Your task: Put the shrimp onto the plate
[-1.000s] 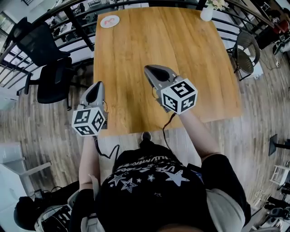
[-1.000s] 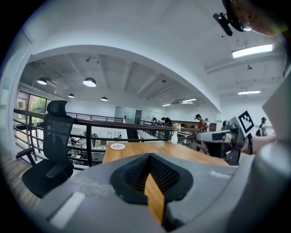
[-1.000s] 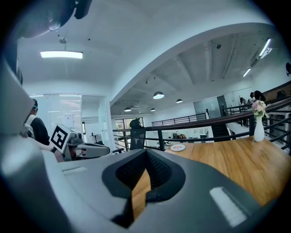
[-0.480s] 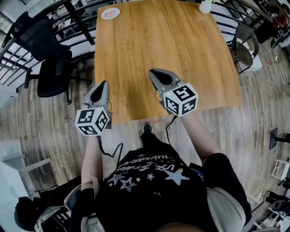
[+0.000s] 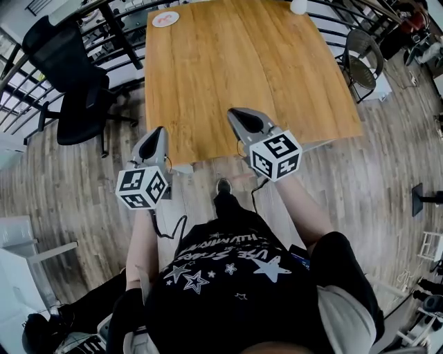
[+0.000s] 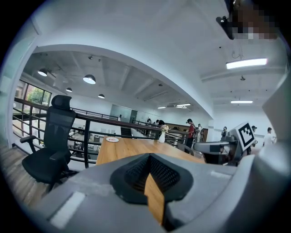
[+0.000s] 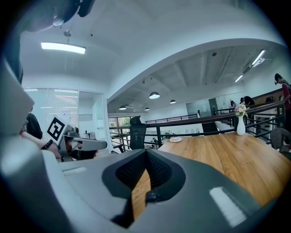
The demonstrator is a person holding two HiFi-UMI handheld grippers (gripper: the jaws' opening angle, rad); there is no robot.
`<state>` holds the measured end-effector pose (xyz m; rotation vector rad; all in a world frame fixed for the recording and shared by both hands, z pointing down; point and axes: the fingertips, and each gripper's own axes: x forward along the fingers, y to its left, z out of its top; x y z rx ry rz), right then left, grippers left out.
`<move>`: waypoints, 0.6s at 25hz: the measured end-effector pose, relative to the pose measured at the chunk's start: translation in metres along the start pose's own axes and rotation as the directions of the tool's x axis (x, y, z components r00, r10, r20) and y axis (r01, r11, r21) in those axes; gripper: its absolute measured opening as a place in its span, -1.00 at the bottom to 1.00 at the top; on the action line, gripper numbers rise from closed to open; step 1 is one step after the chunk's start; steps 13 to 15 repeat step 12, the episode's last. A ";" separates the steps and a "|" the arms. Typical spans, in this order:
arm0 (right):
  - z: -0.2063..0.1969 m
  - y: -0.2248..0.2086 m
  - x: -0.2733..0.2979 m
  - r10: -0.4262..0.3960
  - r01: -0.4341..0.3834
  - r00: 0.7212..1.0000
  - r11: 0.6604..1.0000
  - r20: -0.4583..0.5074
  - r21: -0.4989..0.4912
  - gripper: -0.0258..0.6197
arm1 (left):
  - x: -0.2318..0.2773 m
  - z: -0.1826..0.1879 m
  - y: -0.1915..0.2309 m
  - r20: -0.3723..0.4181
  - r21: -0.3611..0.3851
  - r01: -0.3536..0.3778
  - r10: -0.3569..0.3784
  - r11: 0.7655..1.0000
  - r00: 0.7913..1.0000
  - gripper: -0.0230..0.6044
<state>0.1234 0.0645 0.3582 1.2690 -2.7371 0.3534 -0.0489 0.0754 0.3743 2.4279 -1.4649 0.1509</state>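
Your left gripper (image 5: pixel 156 135) and right gripper (image 5: pixel 239 116) are closed and empty. The shrimp can't be made out; expect it light, soft and slippery, so pinch mid-body gently.

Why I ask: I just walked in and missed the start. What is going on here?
A person stands at the near edge of a wooden table, holding a gripper in each hand. The left gripper and the right gripper are both shut and empty, at that near edge. A small white plate sits at the far left corner with something reddish on it, too small to identify. A white vase stands at the far right corner.
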 end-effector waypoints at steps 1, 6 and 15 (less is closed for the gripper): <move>-0.003 0.006 -0.008 -0.004 0.004 1.000 1.000 0.002 0.000 -0.92 | -0.008 -0.002 -0.004 0.004 -0.001 0.002 -0.002 1.000 1.000 -0.92; -0.009 0.030 -0.042 -0.027 0.027 1.000 1.000 0.007 -0.003 -0.92 | -0.043 -0.010 -0.025 0.017 -0.004 0.016 -0.016 1.000 1.000 -0.92; -0.012 0.067 -0.064 -0.043 0.044 0.998 0.999 0.035 -0.025 -0.92 | -0.085 -0.023 -0.034 0.023 -0.003 0.033 -0.033 0.999 0.999 -0.92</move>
